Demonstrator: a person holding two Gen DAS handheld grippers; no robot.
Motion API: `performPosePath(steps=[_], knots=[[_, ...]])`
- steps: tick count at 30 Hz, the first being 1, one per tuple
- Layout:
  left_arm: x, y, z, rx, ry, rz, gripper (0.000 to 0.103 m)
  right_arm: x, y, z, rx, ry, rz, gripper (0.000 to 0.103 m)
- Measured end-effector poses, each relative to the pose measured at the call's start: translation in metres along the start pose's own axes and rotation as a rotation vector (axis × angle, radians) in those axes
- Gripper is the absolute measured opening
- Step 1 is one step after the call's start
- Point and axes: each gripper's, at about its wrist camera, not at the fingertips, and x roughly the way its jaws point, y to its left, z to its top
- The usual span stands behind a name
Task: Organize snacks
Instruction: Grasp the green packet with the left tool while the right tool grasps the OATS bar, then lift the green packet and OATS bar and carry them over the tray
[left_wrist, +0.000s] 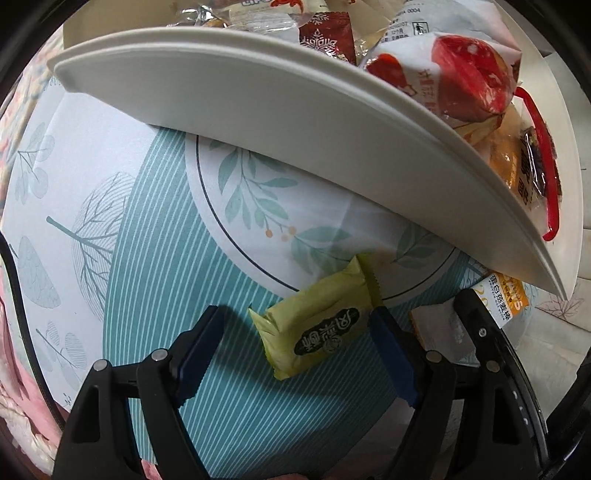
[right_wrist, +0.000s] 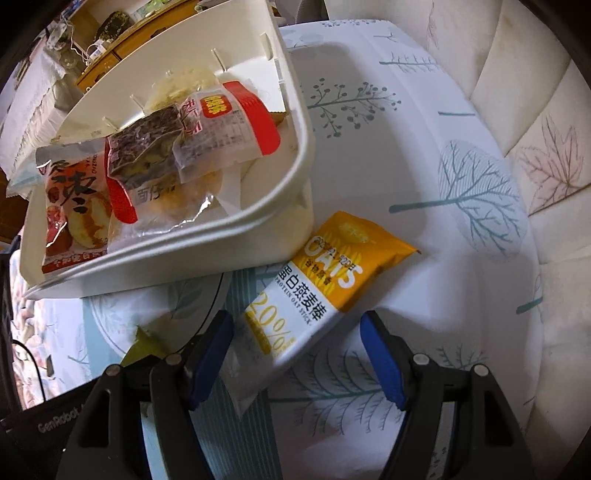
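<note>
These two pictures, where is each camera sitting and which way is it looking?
Left wrist view: sits on the left gripper, looking steeply down at a green snack packet lying between its open fingers on the tablecloth; only the fingers show.
Right wrist view: sits on the right gripper, looking down at an orange oat bar between its open fingers.
Shared: the white tray of snacks, the oat bar, the green packet and the same tablecloth.

The orange-and-white foil oat bar packet (right_wrist: 314, 291), at five o'clock from the white plastic bin (right_wrist: 258, 221), reads "OATS", "PROTEIN OAT STICK" and "20%". The black device casing (right_wrist: 55, 421) at eight o'clock reads "GenRobot".
</note>
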Motion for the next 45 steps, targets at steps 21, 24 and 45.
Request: performPosePath(steps=[21, 24, 45], knots=[[0.000, 0.008, -0.024, -0.060, 0.068, -0.028, 0.050, -0.001, -0.001, -0.013, -0.032, 0.058, -0.047, 0.042], [0.001, 0.012, -0.028, -0.064, 0.093, -0.022, 0.050, -0.001, -0.013, -0.019, 0.010, 0.100, -0.022, 0.041], [-0.042, 0.097, -0.030, 0.017, 0.194, 0.044, 0.049, -0.006, -0.012, -0.101, 0.257, 0.352, 0.120, 0.039]])
